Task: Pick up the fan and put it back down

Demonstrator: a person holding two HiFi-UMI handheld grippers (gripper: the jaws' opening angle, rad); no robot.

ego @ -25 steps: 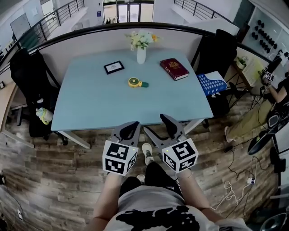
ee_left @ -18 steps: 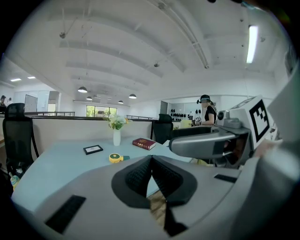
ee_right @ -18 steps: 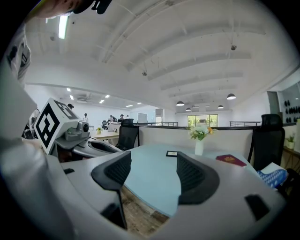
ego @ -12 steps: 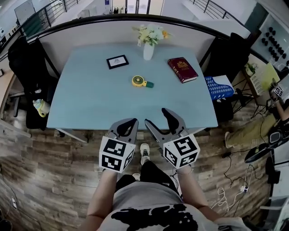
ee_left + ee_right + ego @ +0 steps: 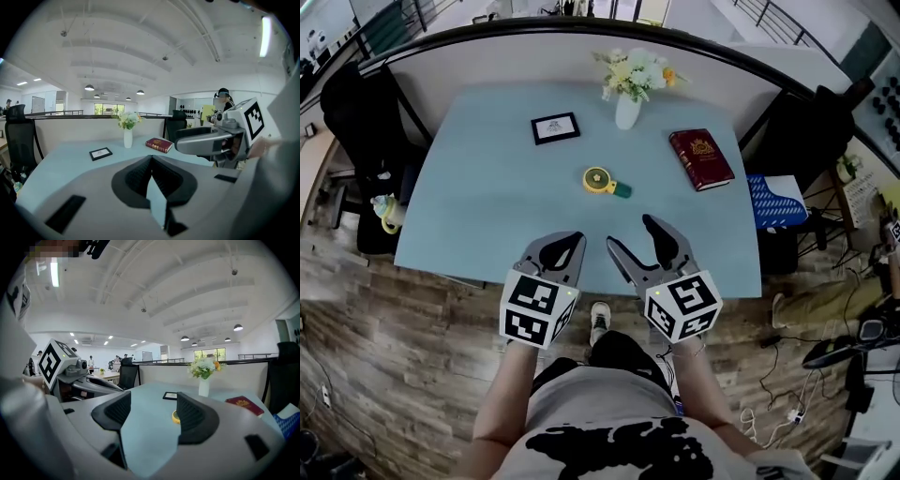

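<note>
A small yellow round fan [image 5: 599, 180] with a teal handle lies flat near the middle of the pale blue table [image 5: 487, 206]. Both grippers hover over the table's near edge, well short of the fan. My left gripper [image 5: 562, 247] is shut with nothing in it; in the left gripper view its pads [image 5: 151, 161] meet and the fan does not show. My right gripper [image 5: 636, 238] is open and empty. In the right gripper view [image 5: 152, 411] the fan [image 5: 175, 417] peeks out beside the right pad, far ahead.
A framed picture [image 5: 555, 127], a white vase of flowers [image 5: 628, 105] and a dark red book [image 5: 701, 158] stand beyond the fan. Black chairs [image 5: 356, 103] flank the table; a blue patterned item [image 5: 772, 200] lies at the right. A partition wall closes the far side.
Both grippers have moved forward from above the floor to over the table's near edge, and the view has moved in with them. The jaws' states are unchanged; the fan has not moved.
</note>
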